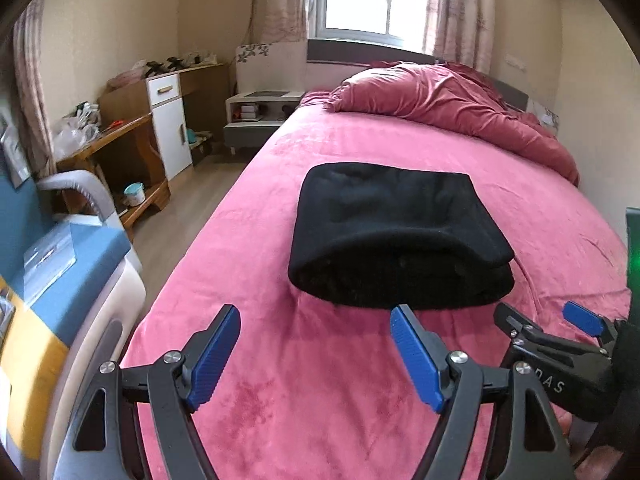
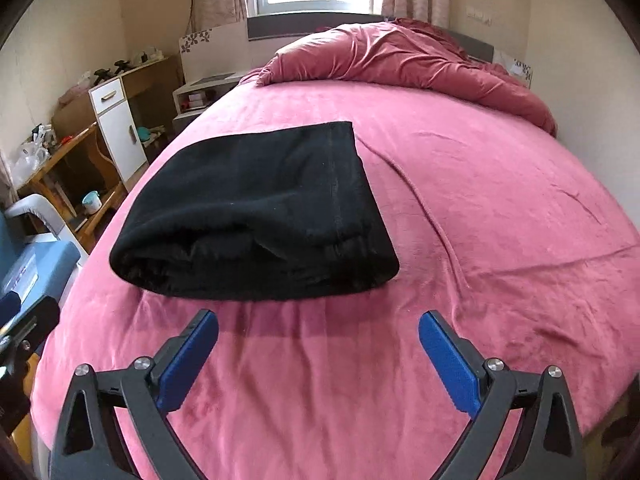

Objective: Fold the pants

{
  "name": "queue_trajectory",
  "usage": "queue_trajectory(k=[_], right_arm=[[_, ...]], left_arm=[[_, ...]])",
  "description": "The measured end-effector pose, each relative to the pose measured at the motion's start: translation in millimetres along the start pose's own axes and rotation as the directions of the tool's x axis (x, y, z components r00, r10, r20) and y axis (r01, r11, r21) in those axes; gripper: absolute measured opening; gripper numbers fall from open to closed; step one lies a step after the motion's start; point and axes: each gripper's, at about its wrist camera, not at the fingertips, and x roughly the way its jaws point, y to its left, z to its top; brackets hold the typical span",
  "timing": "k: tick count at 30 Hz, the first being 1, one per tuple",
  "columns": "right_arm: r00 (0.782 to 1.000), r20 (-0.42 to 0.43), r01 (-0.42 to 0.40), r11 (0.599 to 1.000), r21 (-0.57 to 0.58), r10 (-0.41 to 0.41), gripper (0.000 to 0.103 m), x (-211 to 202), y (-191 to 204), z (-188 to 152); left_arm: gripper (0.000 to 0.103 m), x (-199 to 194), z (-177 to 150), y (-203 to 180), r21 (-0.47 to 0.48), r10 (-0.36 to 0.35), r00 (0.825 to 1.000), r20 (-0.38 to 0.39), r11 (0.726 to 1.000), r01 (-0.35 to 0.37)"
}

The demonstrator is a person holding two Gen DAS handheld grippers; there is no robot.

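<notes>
Pink bedding covers the bed (image 2: 480,184), and the black pants (image 2: 256,216) lie on it as a thick folded bundle, well short of the rumpled duvet (image 2: 420,60). Judged from that, folding looks finished; any tidying should press the near rolled edge flat. The left hand-held gripper (image 1: 316,354) and the right hand-held gripper (image 2: 318,360) hover just short of the bundle, jaws wide, holding nothing.

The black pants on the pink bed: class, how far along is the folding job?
Done: the black pants lie as a compact layered bundle on the pink bed. In hand: nothing; the left gripper and right gripper are open, short of the bundle. Left: apparently nothing, perhaps some tidying.
</notes>
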Motion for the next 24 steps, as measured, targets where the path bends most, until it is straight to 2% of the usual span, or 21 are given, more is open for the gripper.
queue_trajectory(k=[3,9,24], right_arm=[[1.000,0.008,0.002,1.000,-0.008,-0.002,0.101,-5,0,0],[1.000,0.025,-0.010,1.000,-0.020,0.011,0.101,-16,5,-1],[1.000,0.019,-0.013,0.999,-0.047,0.014,0.101,-22,15,-6]], left_arm=[[0.079,-2,-5,-3,0.017,0.026,1.000,0.001,1.000,-0.026],[0.079,-9,-9,-5,0.031,0.000,1.000,0.008,1.000,-0.001],[0.079,-17,-10,1,0.018,0.000,1.000,0.015,1.000,-0.001]])
